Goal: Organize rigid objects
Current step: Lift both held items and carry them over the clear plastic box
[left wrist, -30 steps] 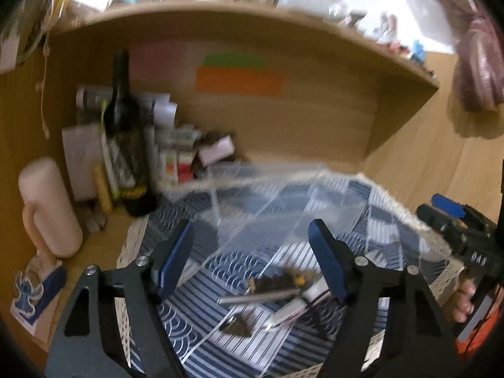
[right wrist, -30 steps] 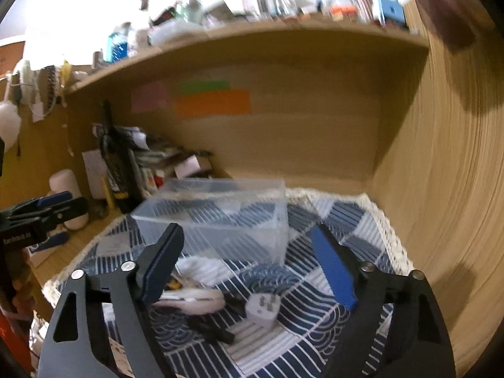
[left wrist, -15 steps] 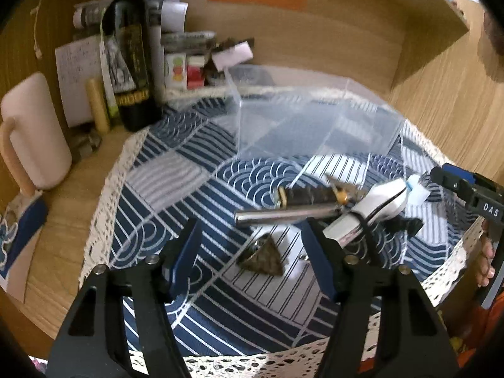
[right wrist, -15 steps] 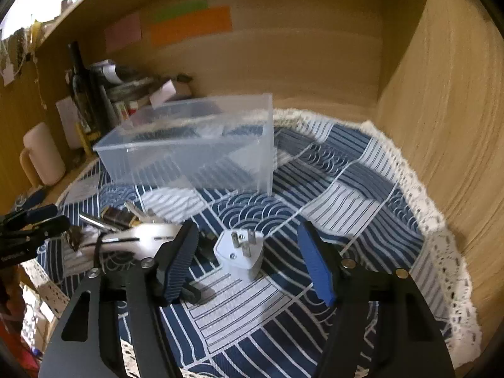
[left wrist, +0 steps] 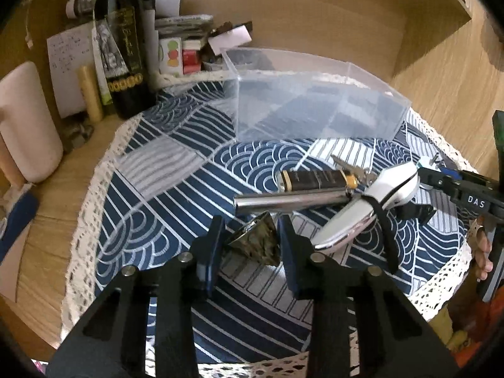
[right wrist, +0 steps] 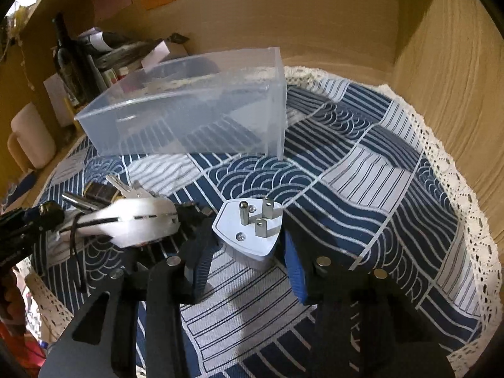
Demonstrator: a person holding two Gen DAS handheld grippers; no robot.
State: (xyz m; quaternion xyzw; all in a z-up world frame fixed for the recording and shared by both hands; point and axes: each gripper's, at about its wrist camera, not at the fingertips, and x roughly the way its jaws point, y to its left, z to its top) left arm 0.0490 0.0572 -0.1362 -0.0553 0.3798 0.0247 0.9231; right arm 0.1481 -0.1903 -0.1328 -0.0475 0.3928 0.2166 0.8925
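Mottled and faceted, the dark triangular piece [left wrist: 256, 241] is sitting between your left gripper [left wrist: 252, 236] pads as the jaws are closing on it; its slanted faces are likely to squirt it out onto the patterned cloth [left wrist: 157, 170]. Your right gripper [right wrist: 249, 245] is closing around the white plug adapter [right wrist: 249, 226], pins pointing up, pads at its sides. You are risking a shallow grip there, so it may be tipping when lifted. The clear plastic box [right wrist: 189, 116] is waiting empty behind, well apart.
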